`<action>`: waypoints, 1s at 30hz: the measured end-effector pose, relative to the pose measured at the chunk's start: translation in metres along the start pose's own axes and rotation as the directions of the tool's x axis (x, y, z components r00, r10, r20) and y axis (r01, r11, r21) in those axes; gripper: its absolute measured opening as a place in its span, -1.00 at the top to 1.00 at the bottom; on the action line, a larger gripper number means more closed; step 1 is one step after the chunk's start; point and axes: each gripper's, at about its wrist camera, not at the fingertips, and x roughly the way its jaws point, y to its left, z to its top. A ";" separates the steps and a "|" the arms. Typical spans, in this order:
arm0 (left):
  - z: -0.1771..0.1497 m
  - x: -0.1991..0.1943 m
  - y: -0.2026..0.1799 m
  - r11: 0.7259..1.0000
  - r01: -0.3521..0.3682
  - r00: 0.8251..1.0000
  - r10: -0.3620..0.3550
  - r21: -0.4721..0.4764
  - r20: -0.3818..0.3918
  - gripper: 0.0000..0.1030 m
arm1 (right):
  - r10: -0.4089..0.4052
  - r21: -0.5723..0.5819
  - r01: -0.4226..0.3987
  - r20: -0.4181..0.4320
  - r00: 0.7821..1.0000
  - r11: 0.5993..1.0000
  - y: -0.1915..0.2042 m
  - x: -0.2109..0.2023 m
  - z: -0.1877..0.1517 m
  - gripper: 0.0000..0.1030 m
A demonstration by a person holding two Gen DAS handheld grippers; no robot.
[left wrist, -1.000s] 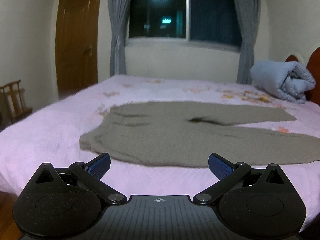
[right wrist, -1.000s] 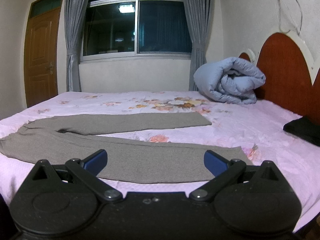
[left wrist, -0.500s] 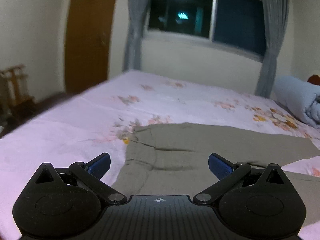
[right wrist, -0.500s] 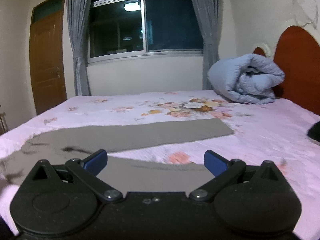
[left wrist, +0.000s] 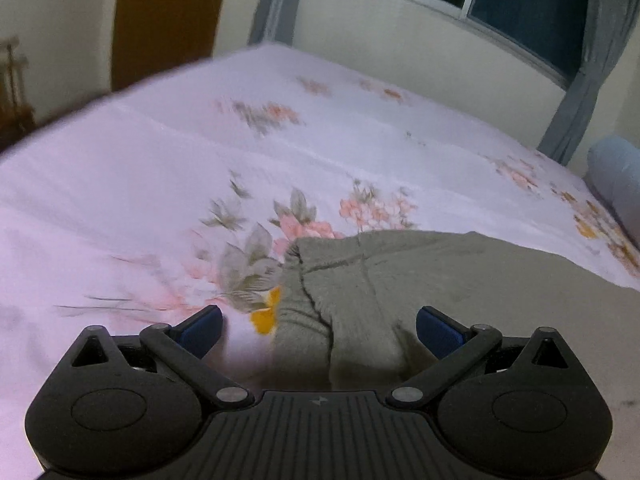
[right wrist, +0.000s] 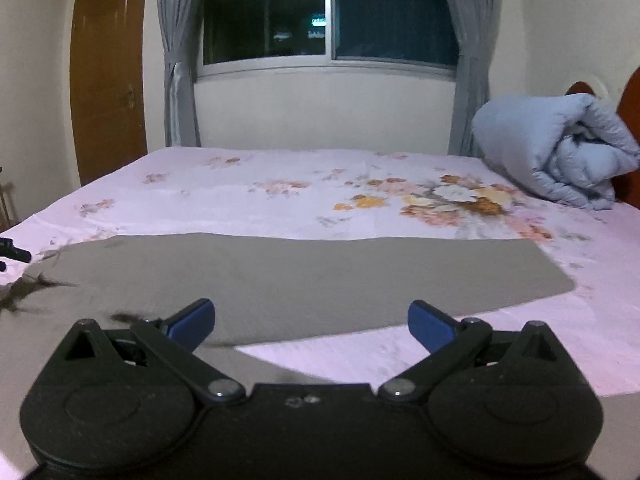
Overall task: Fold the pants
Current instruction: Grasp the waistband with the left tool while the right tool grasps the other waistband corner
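Holding my left tool (left wrist: pixel 318 330) low over the bed, I see its two blue fingers (left wrist: pixel 199 330) spread wide with nothing pinched; the bunched waist end of the pants (left wrist: pixel 400 280) lies right between them, and I cannot tell whether either finger touches the cloth. My right tool (right wrist: pixel 311 325) is likewise spread wide and empty, its two blue fingers (right wrist: pixel 430 326) hovering above the gap where the legs split. I count one pair of grey-brown pants (right wrist: pixel 300 276), laid flat across the near half of the bed (right wrist: pixel 240 200): one leg runs toward the headboard side and ends in a straight hem short of that edge, and the second leg passes under my right tool along the near edge. In the right view, a small black part pokes in at the far left by the waist. Farther out, one rolled blue quilt (right wrist: pixel 556 148) sits at the far corner by the headboard (right wrist: pixel 630 92). The floral sheet (left wrist: pixel 160 184) covers the whole bed. Behind it I count one window (right wrist: pixel 328 12), two grey curtains (right wrist: pixel 178 52), and one brown door (right wrist: pixel 108 76).
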 end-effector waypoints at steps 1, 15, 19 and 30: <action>0.002 0.011 0.005 1.000 0.023 1.000 -0.023 -0.015 -0.018 -0.99 | 0.005 -0.002 -0.005 -0.003 1.000 1.000 0.003 0.007 0.001 -0.89; 0.013 0.052 0.022 0.960 0.271 0.959 -0.276 -0.070 -0.063 -0.61 | 0.017 0.018 -0.017 -0.014 1.000 1.000 0.002 0.026 -0.013 -0.89; 0.018 0.054 0.028 0.949 0.285 0.954 -0.295 -0.138 -0.053 -0.36 | 0.013 0.005 -0.012 -0.026 1.000 1.000 0.001 0.029 -0.013 -0.89; 0.020 0.061 0.063 0.908 0.280 0.937 -0.329 -0.311 -0.117 -0.03 | 0.012 -0.019 -0.012 -0.013 1.000 1.000 -0.002 0.023 -0.008 -0.89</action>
